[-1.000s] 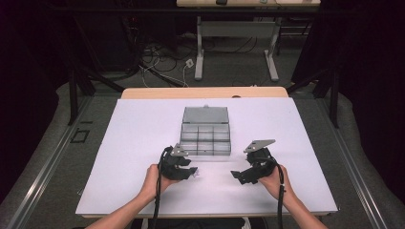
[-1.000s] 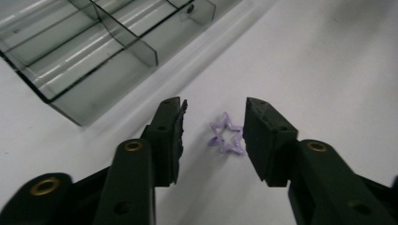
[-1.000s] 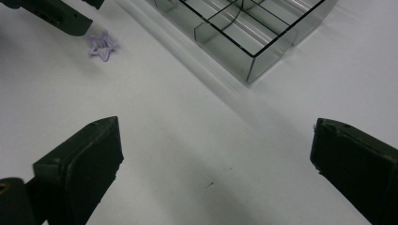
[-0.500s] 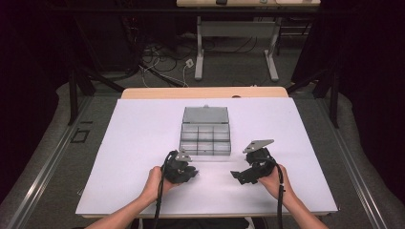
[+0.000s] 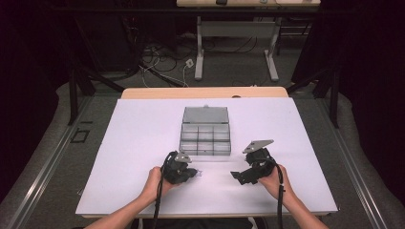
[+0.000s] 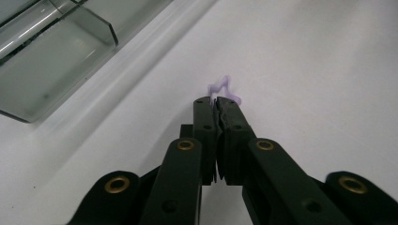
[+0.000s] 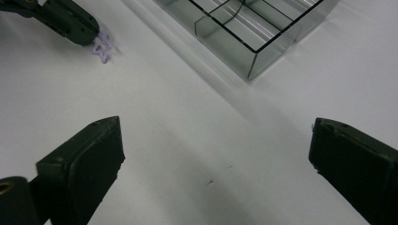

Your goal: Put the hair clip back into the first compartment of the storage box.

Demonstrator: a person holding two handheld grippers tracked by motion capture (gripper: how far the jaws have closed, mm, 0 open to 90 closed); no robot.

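Note:
A small pale-purple squiggly piece (image 6: 224,89) lies on the white table top, and its near end is pinched between the tips of my left gripper (image 6: 217,101). The jaws have just been closing and now meet on it. From above, the left gripper (image 5: 193,174) sits low at the front centre-left, with the purple piece (image 5: 198,172) at its tip. The right gripper view shows the purple piece (image 7: 102,49) at the left gripper's tip (image 7: 82,33), far left. My right gripper (image 7: 218,140) hovers open over bare table, nothing between its jaws, and stands at front centre-right (image 5: 236,175).
A clear plastic compartment box (image 5: 205,136) with its lid folded back stands mid-table, just beyond both grippers; its corner (image 6: 56,56) is to the upper left of the left jaws, and its front wall (image 7: 253,47) ahead of the right ones. Cables trail back along the forearms.
The left gripper's jaws have drawn together on the purple piece. Both hands have kept their places.

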